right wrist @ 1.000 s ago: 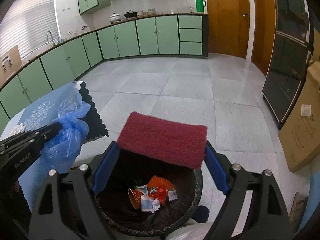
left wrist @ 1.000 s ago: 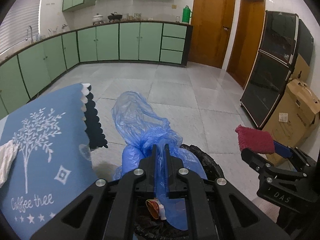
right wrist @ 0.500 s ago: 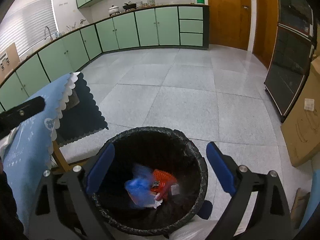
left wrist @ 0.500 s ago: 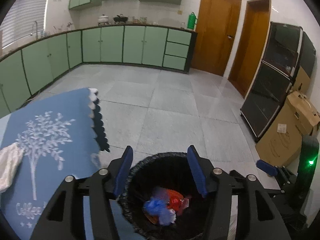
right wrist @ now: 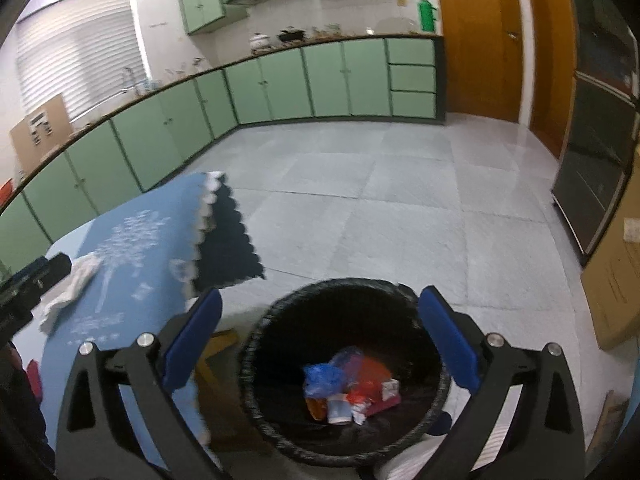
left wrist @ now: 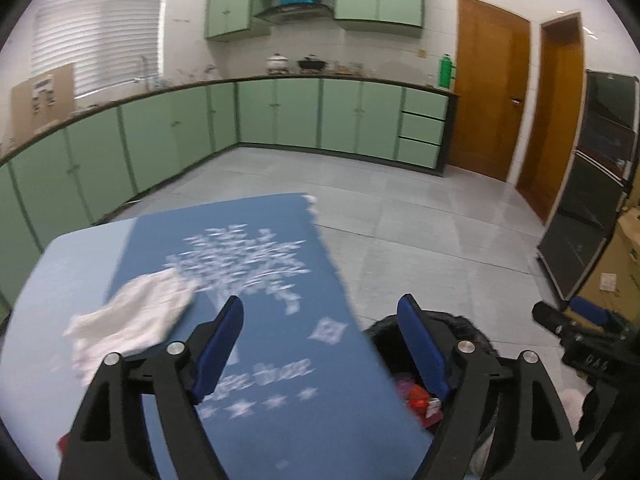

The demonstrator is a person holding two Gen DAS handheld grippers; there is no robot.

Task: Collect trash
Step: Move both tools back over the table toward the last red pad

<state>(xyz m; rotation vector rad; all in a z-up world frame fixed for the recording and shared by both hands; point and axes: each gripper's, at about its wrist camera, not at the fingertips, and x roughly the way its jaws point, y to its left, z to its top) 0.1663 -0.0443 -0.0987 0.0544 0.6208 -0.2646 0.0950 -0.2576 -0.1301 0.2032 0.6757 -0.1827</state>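
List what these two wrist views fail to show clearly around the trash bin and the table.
- Trash bin, left wrist view: mostly hidden by the tablecloth and the left gripper.
- Bin contents, right wrist view: blurred, so single items are unclear beyond a blue bag.
- White cloth: motion-blurred; material unclear.
- Tablecloth lettering, both views: unreadable.

Black bin (right wrist: 348, 364) mouth open, unobstructed from above; trash (right wrist: 350, 388) low inside. Blue tablecloth (left wrist: 256, 320) edge just beside bin's left rim. White cloth (left wrist: 132, 320) on tablecloth; rest clear.
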